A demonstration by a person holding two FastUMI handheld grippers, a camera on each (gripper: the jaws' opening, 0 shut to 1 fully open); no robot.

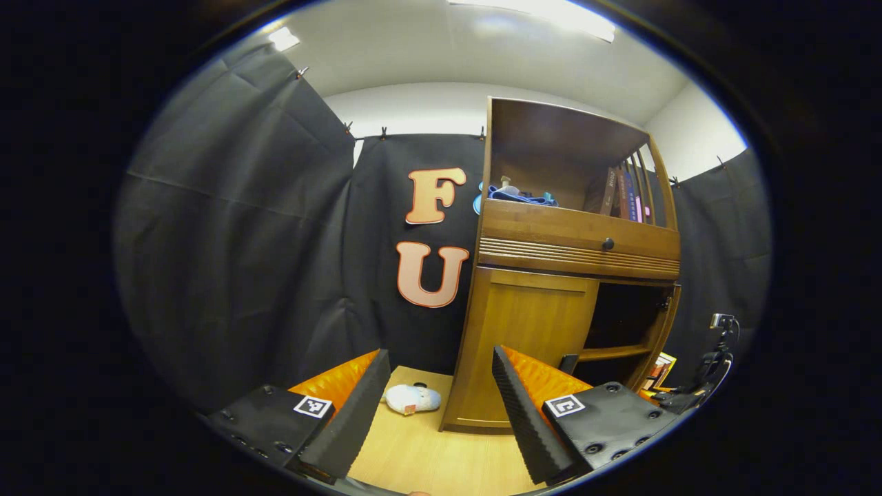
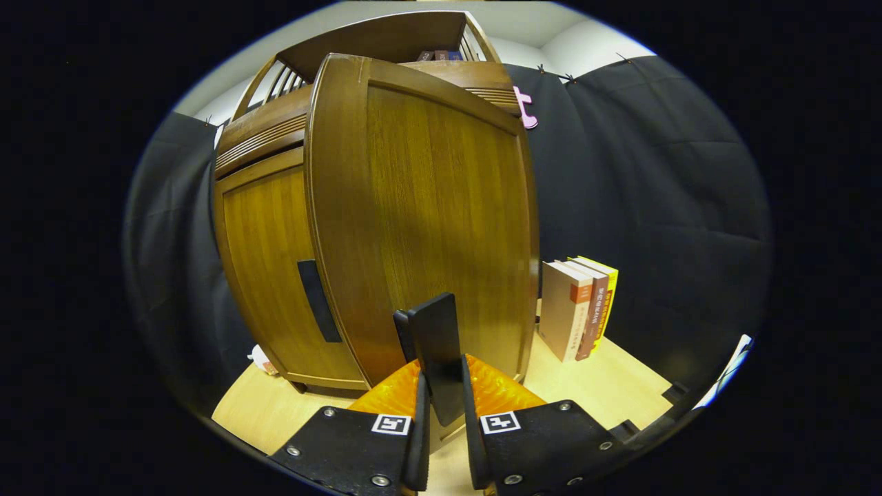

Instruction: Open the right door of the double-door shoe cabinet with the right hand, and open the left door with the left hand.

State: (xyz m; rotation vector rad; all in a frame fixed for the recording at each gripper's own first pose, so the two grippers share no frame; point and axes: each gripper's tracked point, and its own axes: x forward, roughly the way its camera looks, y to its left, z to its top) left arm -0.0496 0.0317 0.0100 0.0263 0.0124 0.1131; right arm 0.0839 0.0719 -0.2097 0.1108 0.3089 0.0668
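Right gripper view: right gripper [image 2: 441, 441] jaws narrow, clamping upright handle [image 2: 435, 351] of swung-out right door [image 2: 441, 227]; left gripper [image 1: 434, 413] jaws wide, empty.

Ceiling lights [image 1: 551, 10] glare overhead in the left gripper view. Both views are sharp and evenly lit; fisheye bends the cabinet [image 2: 386, 207], and its open compartment [image 1: 623, 313] lies in deep shadow.

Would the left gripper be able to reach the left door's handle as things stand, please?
Probably yes: the left gripper is open and faces the closed left door, nothing stands between them, and the handle on that door's front is uncovered.
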